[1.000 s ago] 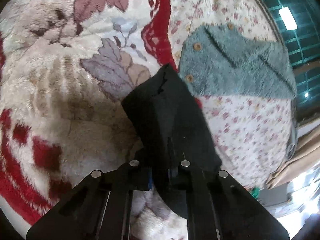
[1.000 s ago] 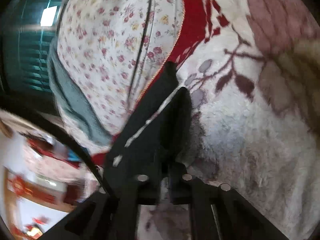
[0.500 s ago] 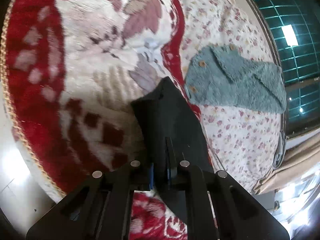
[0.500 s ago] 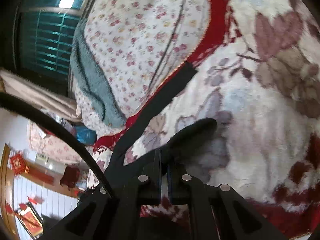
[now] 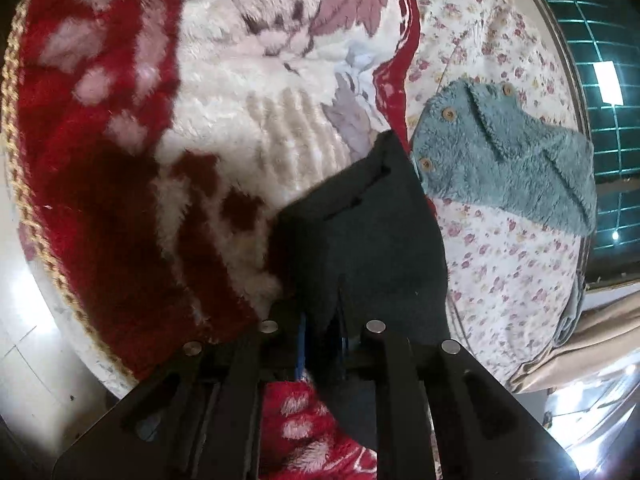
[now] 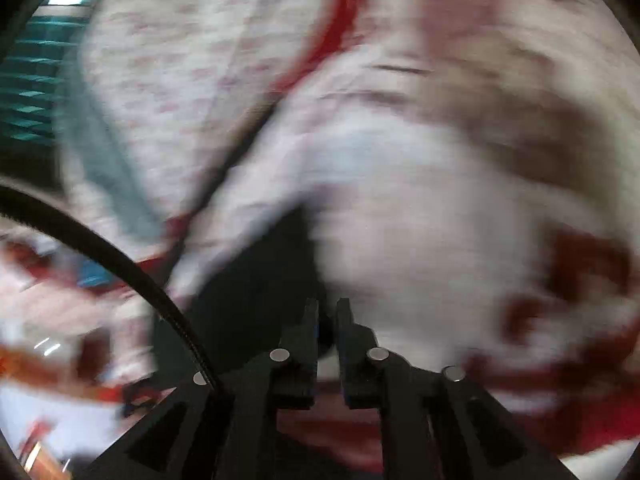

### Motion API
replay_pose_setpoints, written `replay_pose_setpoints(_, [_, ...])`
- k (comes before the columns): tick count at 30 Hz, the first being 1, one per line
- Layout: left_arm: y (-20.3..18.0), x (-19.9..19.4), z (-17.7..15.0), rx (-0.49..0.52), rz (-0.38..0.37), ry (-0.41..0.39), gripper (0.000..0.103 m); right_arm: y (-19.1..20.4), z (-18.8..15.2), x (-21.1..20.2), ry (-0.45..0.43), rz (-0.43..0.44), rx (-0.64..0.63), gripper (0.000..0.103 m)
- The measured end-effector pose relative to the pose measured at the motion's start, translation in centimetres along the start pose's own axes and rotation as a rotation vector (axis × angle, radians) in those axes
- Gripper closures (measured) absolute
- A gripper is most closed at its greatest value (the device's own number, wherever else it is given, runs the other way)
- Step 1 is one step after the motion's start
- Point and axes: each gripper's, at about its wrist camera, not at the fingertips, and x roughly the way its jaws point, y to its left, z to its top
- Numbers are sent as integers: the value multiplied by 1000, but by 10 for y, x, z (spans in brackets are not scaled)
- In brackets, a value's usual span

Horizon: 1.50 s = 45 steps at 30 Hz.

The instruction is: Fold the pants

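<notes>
Two grippers work over a plush red-and-cream blanket point(image 5: 240, 92) spread on a bed. Compared with half a second ago, the left wrist view has pulled back: more of the blanket's braided gold edge point(image 5: 16, 128) and the pale floor point(image 5: 28, 340) beyond it show at the left, and the dark pants point(image 5: 372, 220) fill more of the centre. The left gripper point(image 5: 322, 320) keeps its fingers pinched nearly together on the pants' edge, which rises from the jaws as a folded dark slab lying over the blanket. To the right of the pants' far corner, on the flowered sheet point(image 5: 500, 264), lies a teal fleece garment point(image 5: 508, 160) with wooden buttons; whether the two touch cannot be told. At the far right is a window with a teal grille point(image 5: 600, 80).

In the right wrist view everything is smeared by motion, unlike the sharper frame before. A black cable point(image 6: 120, 256) curves across the left. The pants point(image 6: 256, 288) show as a dark mass left of and behind the right gripper point(image 6: 327, 316), whose fingers point(image 6: 310, 320) stand a narrow gap apart. A bit of dark cloth seems to sit between the tips, but the blur leaves unclear whether they grip it. No container appears in either view.
</notes>
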Motion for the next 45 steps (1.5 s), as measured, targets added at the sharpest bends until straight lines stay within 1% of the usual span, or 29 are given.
replay_pose_setpoints(1, [-2,-7,4,9,39,-25,84,-5,3,-9,-50,-15,20,92])
replay_pose_setpoints(2, [-3,-14,7,14,69,-55,81,-2,10,-20,-111,-65,21,89])
replay_pose_setpoints(3, [-3,-22,11,13,96,-94,69,4,19,-29,-163,-85,8,85])
replay_pose_setpoints(4, [-2,-34,15,-6,102,-152,63,11,27,-34,-201,-71,-6,77])
replay_pose_setpoints(5, [-3,-41,18,-18,95,-181,63,21,39,-35,-229,-30,-21,70])
replay_pose_setpoints(6, [-5,-48,19,-26,87,-211,63,33,56,-32,-243,51,-36,53])
replay_pose_setpoints(7, [-11,-55,19,-21,78,-243,63,41,73,-23,-237,142,-39,46])
replay_pose_setpoints(8, [-20,-61,16,-4,66,-279,63,46,86,-12,-220,203,-32,46])
replay_pose_setpoints(9, [-29,-64,12,13,52,-298,62,51,107,10,-167,286,6,46])
replay_pose_setpoints(10, [-41,-65,7,41,26,-305,60,53,120,29,-126,327,44,46])
replay_pose_setpoints(12, [-67,-57,-7,99,-44,-264,60,52,144,68,-61,365,136,46])
replay_pose_setpoints(13, [-82,-49,-19,123,-85,-218,60,49,155,92,-33,341,184,47])
replay_pose_setpoints(15, [-103,-32,-41,150,-173,-127,60,41,161,107,-53,291,231,47])
replay_pose_setpoints(17, [-115,-15,-58,154,-233,-49,60,42,167,123,-62,284,230,47])
replay_pose_setpoints(19, [-122,6,-75,160,-227,24,59,50,172,132,-83,303,200,47])
replay_pose_setpoints(20, [-125,17,-80,173,-187,80,59,52,170,133,-86,305,191,47])
replay_pose_setpoints(21, [-128,24,-80,177,-161,112,59,56,171,137,-90,316,181,50])
replay_pose_setpoints(22, [-128,25,-80,183,-160,100,59,58,172,141,-84,315,166,68])
replay_pose_setpoints(23, [-129,25,-79,184,-140,88,59,59,174,144,-69,284,142,81])
replay_pose_setpoints(24, [-129,23,-78,186,-114,75,59,63,171,147,-53,213,112,98])
replay_pose_setpoints(26, [-130,23,-79,200,-103,74,59,70,164,147,-57,156,63,99])
replay_pose_setpoints(28, [-128,21,-79,203,-103,72,59,82,147,133,-90,109,11,99])
replay_pose_setpoints(31, [-126,26,-79,178,-97,70,59,74,129,103,-115,103,37,99])
replay_pose_setpoints(33, [-123,27,-79,160,-101,72,59,66,123,89,-103,118,61,99])
replay_pose_setpoints(35, [-122,27,-79,153,-108,75,59,53,114,72,-101,105,72,99])
replay_pose_setpoints(41, [-123,24,-79,164,-102,69,59,15,111,59,-99,77,154,99])
replay_pose_setpoints(42, [-122,23,-79,163,-101,68,59,10,111,60,-93,79,171,99])
replay_pose_setpoints(44, [-120,22,-78,151,-99,63,59,-7,111,70,-59,134,194,100])
replay_pose_setpoints(45, [-118,21,-78,142,-101,58,57,-14,110,69,-85,177,190,100])
